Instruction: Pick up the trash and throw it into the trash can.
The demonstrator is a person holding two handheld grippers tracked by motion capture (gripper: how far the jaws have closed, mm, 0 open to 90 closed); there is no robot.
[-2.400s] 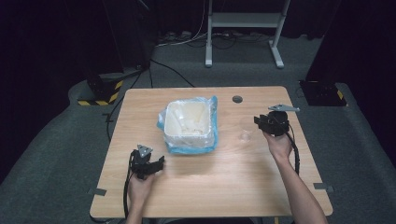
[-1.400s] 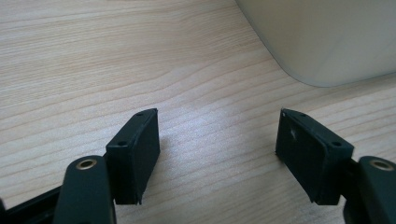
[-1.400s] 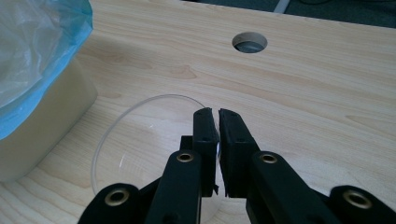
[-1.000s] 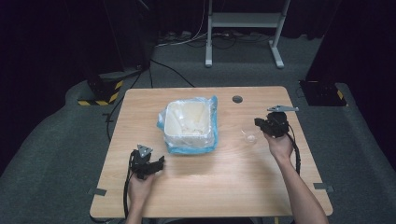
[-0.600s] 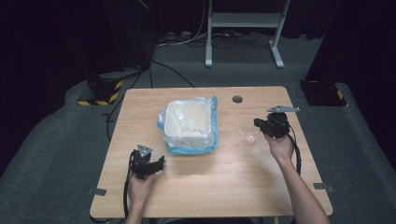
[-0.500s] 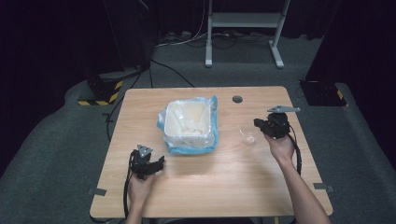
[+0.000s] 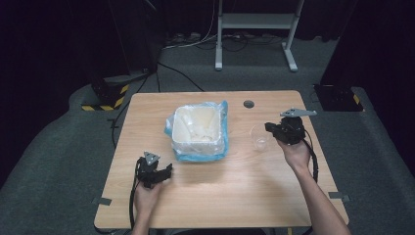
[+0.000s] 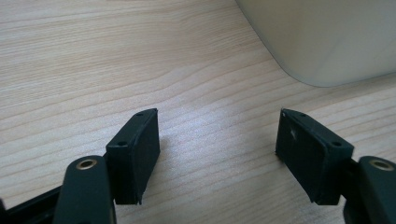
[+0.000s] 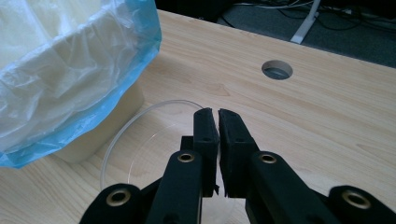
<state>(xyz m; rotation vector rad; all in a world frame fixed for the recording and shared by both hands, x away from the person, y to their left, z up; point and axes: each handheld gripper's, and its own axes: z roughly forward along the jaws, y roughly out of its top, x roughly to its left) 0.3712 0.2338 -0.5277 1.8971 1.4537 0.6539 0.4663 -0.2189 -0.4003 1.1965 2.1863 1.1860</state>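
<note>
Right gripper (image 9: 218,116) pinches the clear cup's (image 7: 259,137) rim near the wooden tabletop's (image 7: 220,196) right edge; left gripper (image 8: 217,154) gapes, empty, near the front-left corner; dark room around.

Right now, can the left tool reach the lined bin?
Probably yes: the left tool stands open, bare table lies between it and the lined bin, nothing blocking.

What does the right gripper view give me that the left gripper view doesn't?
Right gripper view alone: the right gripper shut on the rim of the clear cup, the blue bag lining the bin, and the table's cable hole. Left gripper view alone: the left gripper open over bare wood. Both: the wooden table and the cream bin wall.
</note>
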